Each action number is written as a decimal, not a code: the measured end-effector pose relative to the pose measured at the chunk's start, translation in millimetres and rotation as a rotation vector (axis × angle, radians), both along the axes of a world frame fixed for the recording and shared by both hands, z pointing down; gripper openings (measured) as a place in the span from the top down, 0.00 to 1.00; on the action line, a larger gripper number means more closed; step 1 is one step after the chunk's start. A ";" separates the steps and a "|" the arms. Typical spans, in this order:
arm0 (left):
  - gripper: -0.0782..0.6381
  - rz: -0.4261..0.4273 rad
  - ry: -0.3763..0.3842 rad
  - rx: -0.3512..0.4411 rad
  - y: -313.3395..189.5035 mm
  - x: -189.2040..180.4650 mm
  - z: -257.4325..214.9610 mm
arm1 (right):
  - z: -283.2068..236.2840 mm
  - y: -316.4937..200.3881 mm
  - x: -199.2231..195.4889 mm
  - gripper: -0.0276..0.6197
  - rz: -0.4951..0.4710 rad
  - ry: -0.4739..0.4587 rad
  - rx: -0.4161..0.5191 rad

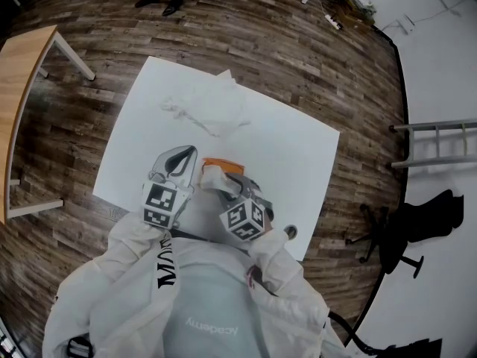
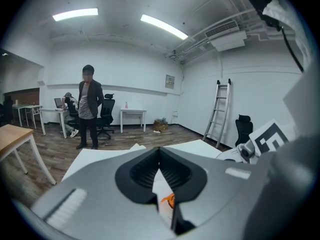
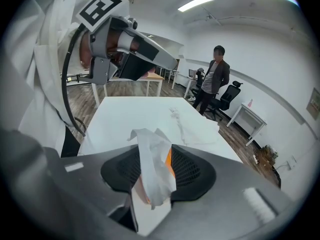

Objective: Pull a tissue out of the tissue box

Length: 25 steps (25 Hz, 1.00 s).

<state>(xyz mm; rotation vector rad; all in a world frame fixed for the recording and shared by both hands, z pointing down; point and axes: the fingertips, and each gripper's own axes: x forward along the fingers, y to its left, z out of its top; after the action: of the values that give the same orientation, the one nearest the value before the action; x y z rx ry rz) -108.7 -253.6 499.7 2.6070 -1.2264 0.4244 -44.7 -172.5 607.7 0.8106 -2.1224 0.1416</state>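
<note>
Tissue box (image 1: 223, 162) on white table (image 1: 291, 144)

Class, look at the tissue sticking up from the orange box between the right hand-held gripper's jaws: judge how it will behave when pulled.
The tissue stands crumpled and folded, so it is probably floppy and very light. It looks thin, so a sharp tug might tear it. Its lower end is still in the tissue box, which may lift along.

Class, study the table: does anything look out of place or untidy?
Yes. A heap of crumpled tissues lies at the far side of the white table, apart from the orange tissue box. Nothing else looks spilled or damaged.
</note>
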 end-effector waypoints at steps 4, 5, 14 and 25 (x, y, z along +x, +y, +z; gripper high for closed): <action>0.89 0.002 0.001 0.000 0.3 -0.2 0.4 | 4.5 -2.4 -2.0 0.73 -0.004 0.007 -0.004; 0.89 0.001 0.001 0.000 0.3 -0.6 0.5 | 5.2 -3.1 -3.0 0.74 -0.005 0.008 -0.004; 0.89 -0.004 -0.001 0.002 0.1 -3.4 1.0 | 10.5 -5.9 -4.0 0.81 -0.006 0.025 -0.002; 0.89 -0.005 0.003 -0.001 0.9 -4.8 2.5 | 12.0 -8.0 -2.8 0.89 0.009 0.035 0.005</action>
<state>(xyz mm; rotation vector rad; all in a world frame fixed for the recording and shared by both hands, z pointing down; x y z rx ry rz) -113.5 -252.7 502.2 2.6020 -1.2316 0.4196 -47.4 -180.5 619.7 0.8194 -2.0878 0.1265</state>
